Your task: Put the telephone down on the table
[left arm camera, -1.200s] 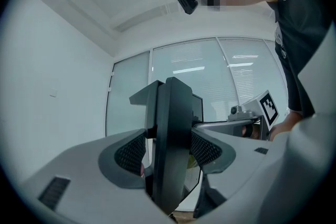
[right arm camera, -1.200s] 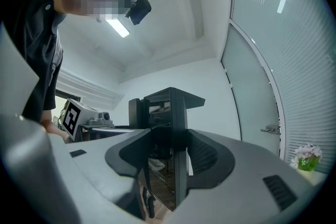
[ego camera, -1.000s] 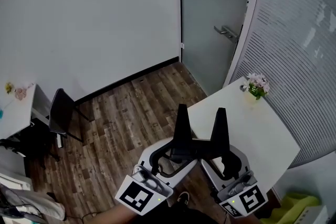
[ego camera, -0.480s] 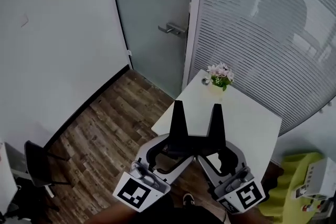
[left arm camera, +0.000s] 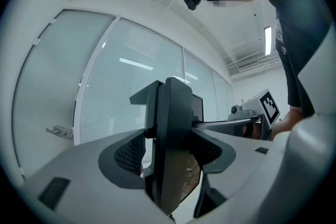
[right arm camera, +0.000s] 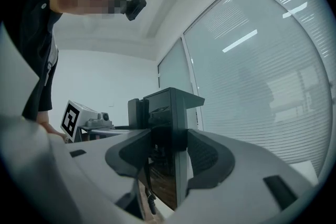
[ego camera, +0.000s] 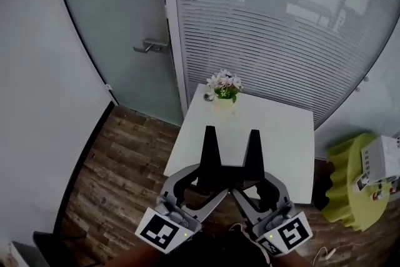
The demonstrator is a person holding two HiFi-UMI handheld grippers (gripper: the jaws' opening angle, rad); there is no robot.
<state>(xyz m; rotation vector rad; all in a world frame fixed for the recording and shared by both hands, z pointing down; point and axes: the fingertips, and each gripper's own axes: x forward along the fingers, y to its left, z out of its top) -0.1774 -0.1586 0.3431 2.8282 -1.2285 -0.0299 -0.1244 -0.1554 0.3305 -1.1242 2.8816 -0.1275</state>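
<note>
Two grippers are held side by side, close to the person, over the near edge of the white table (ego camera: 278, 128). The left gripper (ego camera: 209, 133) has its two jaws pressed flat against each other, and its own view shows nothing between them. The right gripper (ego camera: 253, 136) is clenched in the same way and is also empty. In the head view both pairs of jaws point away from the person, toward the far side of the table, and their tips appear over its near part. How high they are above it I cannot tell. Each gripper shows its marker cube at the near end.

Where the telephone is I cannot tell, as no view shows it.

A pot of flowers (ego camera: 224, 89) stands at the far edge of the table, near its far left corner. Behind the table is a striped glass wall (ego camera: 281, 22). To the far left of the table is a glass door (ego camera: 106, 15) with a handle (ego camera: 150, 45). The wooden floor (ego camera: 119, 166) lies to the left of the table. To the right of the table, apart from it, stands a green stool (ego camera: 347, 187) with a white box (ego camera: 382, 162) on top.
</note>
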